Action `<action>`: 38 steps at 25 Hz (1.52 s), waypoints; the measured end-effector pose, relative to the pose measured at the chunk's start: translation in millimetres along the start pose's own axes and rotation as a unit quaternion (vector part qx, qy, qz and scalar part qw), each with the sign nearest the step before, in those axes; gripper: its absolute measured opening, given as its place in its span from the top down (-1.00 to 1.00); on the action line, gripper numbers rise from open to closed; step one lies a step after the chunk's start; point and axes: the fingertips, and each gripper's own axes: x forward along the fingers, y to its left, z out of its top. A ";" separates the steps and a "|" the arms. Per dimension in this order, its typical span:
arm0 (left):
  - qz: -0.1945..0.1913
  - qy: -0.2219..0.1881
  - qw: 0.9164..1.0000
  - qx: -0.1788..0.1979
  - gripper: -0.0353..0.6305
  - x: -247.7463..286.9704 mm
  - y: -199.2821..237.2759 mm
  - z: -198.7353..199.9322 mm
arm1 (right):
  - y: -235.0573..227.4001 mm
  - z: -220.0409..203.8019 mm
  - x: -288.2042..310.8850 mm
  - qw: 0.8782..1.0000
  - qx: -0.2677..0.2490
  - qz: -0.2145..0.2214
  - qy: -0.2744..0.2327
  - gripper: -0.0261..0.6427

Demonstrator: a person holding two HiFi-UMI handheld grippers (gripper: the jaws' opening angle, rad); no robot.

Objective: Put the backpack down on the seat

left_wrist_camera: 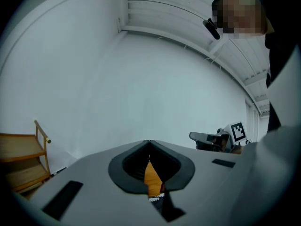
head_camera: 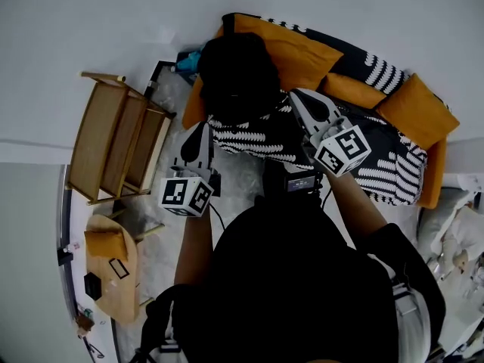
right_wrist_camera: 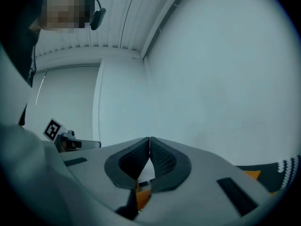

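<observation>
A wooden rack (head_camera: pixel 113 146) stands at left. The left gripper (head_camera: pixel 201 127) is closed, empty. The black backpack (head_camera: pixel 238 78) sits on the sofa (head_camera: pixel 393 161) seat (against an orange cushion (head_camera: pixel 291 51)). The right gripper (head_camera: pixel 297 95) is likewise pinched together, so the 2 hold nothing.

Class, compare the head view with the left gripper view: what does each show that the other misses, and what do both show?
Only the head view: the black backpack resting on the sofa, and the round table. Only the left gripper view: the left gripper with jaws meeting tip to tip, nothing between them, and the ribbed ceiling. Both: the wooden shelf, the right gripper with its marker cube, and a bit of the sofa.
</observation>
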 end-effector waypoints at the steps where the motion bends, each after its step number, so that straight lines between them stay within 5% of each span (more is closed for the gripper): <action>1: 0.006 0.001 1.000 0.005 0.84 -12.2 -2.9 -0.8 | 8.4 -2.1 -10.3 1.000 -0.002 -0.006 0.003 0.83; 9: 0.054 0.001 0.998 0.016 0.85 -79.9 -16.9 -15.7 | 49.8 -17.7 -79.0 0.999 -0.008 -0.034 0.025 0.83; 17: 0.048 0.010 0.998 0.029 0.85 -107.3 -62.2 -46.1 | 55.5 -23.0 -131.3 0.999 -0.010 -0.027 0.036 0.83; 32: 0.080 0.045 0.995 0.045 0.85 -165.2 -221.6 -103.7 | 58.1 -57.4 -297.5 0.998 0.017 -0.008 0.065 0.83; 38: 0.142 0.043 0.987 0.070 0.85 -207.9 -254.0 -117.9 | 65.8 -68.5 -345.0 0.998 0.011 -0.018 0.067 0.83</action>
